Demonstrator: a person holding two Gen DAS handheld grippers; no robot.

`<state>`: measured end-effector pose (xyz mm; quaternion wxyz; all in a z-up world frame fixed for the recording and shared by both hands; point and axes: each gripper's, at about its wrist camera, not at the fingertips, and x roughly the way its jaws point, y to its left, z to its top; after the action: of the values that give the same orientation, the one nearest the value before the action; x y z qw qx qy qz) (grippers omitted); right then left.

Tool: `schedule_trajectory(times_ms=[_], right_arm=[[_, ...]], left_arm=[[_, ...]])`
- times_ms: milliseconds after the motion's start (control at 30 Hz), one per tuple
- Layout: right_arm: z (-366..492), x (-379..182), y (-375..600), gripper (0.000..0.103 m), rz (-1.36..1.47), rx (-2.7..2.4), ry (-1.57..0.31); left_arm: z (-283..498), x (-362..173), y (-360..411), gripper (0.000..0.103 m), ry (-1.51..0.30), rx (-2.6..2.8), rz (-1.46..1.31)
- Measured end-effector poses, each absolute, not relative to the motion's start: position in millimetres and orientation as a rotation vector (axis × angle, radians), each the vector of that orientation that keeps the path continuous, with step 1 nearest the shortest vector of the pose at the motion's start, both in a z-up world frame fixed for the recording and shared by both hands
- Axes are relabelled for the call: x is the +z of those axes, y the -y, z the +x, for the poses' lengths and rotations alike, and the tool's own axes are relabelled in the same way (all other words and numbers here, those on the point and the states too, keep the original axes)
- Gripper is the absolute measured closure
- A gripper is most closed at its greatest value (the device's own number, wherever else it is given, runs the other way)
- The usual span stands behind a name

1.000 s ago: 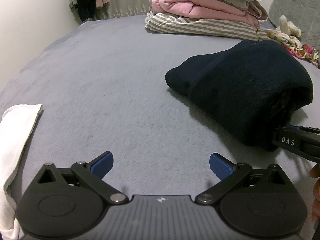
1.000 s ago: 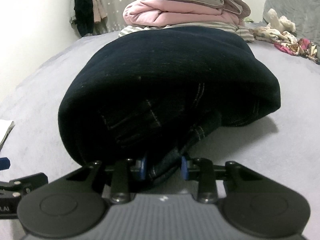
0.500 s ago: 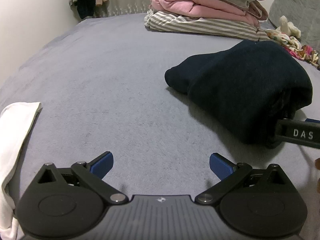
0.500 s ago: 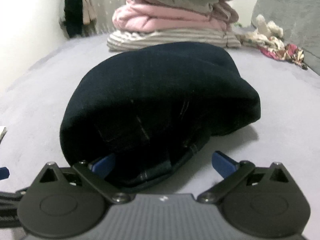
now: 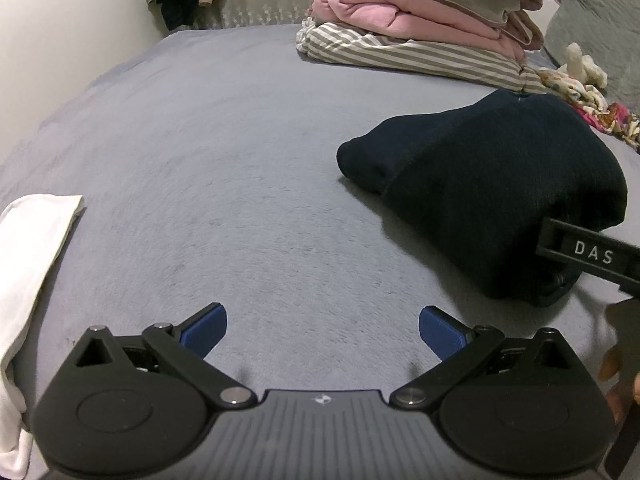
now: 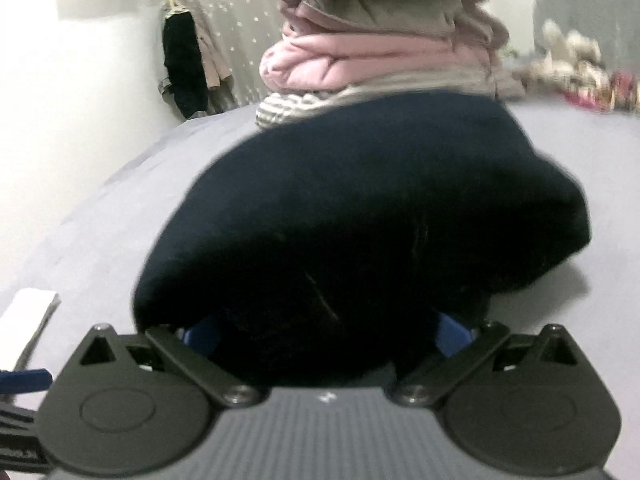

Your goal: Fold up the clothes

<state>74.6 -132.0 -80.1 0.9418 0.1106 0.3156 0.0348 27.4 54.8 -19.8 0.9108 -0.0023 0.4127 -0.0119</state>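
Note:
A folded dark navy pair of jeans [image 5: 500, 184] lies on the grey bed [image 5: 240, 160], right of centre in the left wrist view. It fills the right wrist view as a dark, blurred mound of jeans [image 6: 360, 220]. My right gripper [image 6: 328, 332] stands wide open, and the jeans' near edge lies between its fingers and covers most of the blue pads [image 6: 200, 332]. From the left wrist, the right gripper [image 5: 588, 256] shows as a black bar against the jeans' near end. My left gripper [image 5: 321, 312] is open over bare bed, apart from the jeans.
A tall stack of folded pink, grey and striped clothes [image 5: 420, 12] sits at the back of the bed. A white cloth [image 5: 28, 260] lies at the left edge. Floral fabric [image 5: 592, 104] and a grey pillow [image 5: 600, 32] are at the far right. A hand [image 5: 616, 360] shows at the right edge.
My right gripper let go of the jeans' hem and spread wide, then pushed in so the near edge sits between its fingers. The left gripper stayed put.

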Motion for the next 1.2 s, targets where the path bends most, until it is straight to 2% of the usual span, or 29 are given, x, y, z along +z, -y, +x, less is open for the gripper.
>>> schedule_trajectory(times_ms=[200,400,800,867,967,1033,1200], right_arm=[[81.1,-68.0,141.4,0.001,0.29,0.041,-0.773],[57.8,-33.7,148.4,0.001,0.339,0.084,-0.704],[46.6,-3.4,148.6,0.015,0.472,0.173,-0.646],[51.0,-4.5,145.3,0.022,0.473,0.187,-0.649],[56.3,-13.1,138.8,0.045,0.488,0.217,-0.667],[59.1,-20.0,135.1,0.053,0.49,0.232,-0.669],[62.2,-30.4,131.5,0.053,0.498,0.239,-0.649]], left_arm=[[28.0,-19.3,-59.6,0.0,-0.852,-0.018,-0.016],[31.9,-16.9,-66.8,0.0,-0.849,-0.007,-0.035],[40.1,-14.7,-67.0,0.0,-0.861,-0.014,-0.073],[42.7,-16.7,-67.2,0.0,-0.874,-0.013,-0.079],[47.3,-21.1,-68.7,0.0,-0.913,-0.034,-0.118],[48.0,-22.5,-69.1,0.0,-0.93,-0.061,-0.141],[43.9,-21.5,-66.6,0.0,-0.927,-0.109,-0.143]])
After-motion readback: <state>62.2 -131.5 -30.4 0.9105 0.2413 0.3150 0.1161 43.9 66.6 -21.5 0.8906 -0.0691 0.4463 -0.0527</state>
